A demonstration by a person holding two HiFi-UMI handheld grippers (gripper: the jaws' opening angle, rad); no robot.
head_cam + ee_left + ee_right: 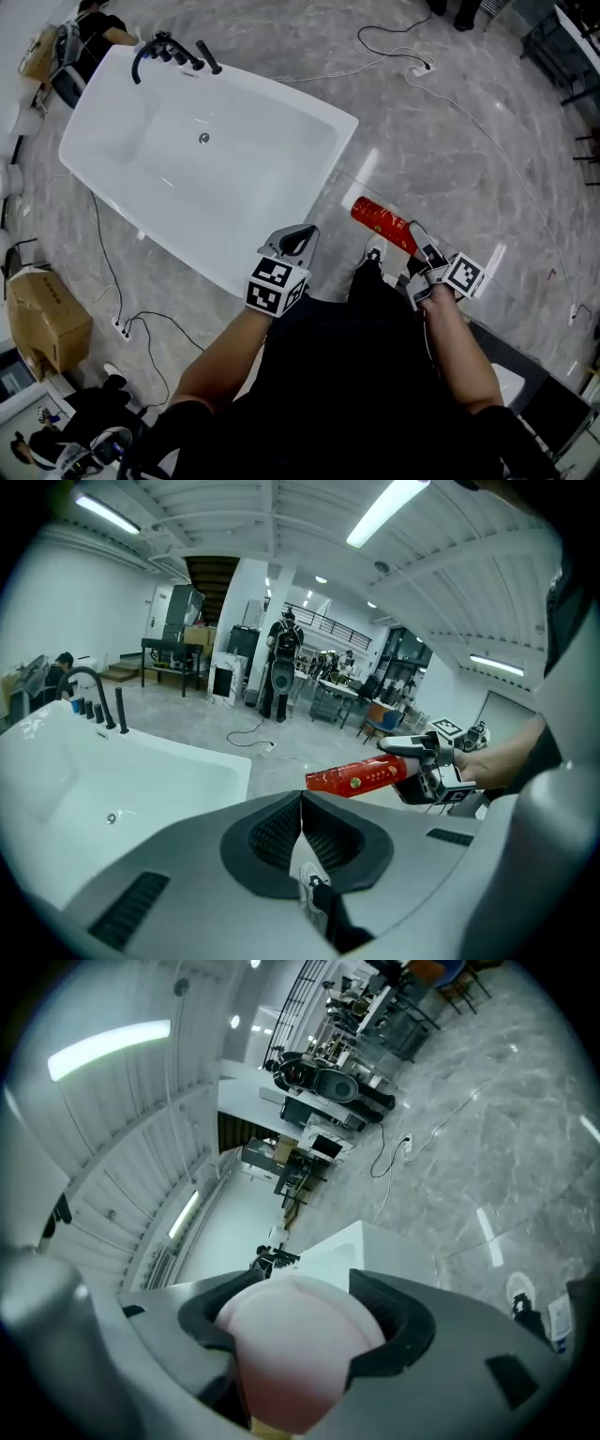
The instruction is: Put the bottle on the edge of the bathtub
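Bottle held in the air, right of the bathtub.
The white bathtub (112, 178) fills the left. The left gripper (302, 234) hangs near its rim, fingers pressed together on nothing. Further right, the red bottle (382, 223) lies roughly level above the marble floor (450, 141), apart from the tub, one end clamped between the fingers of the right gripper (419, 251).

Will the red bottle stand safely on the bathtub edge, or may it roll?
The red bottle looks slim and round, so lying down it would probably roll. The bathtub rim seems glossy; upright it may slide or tip.
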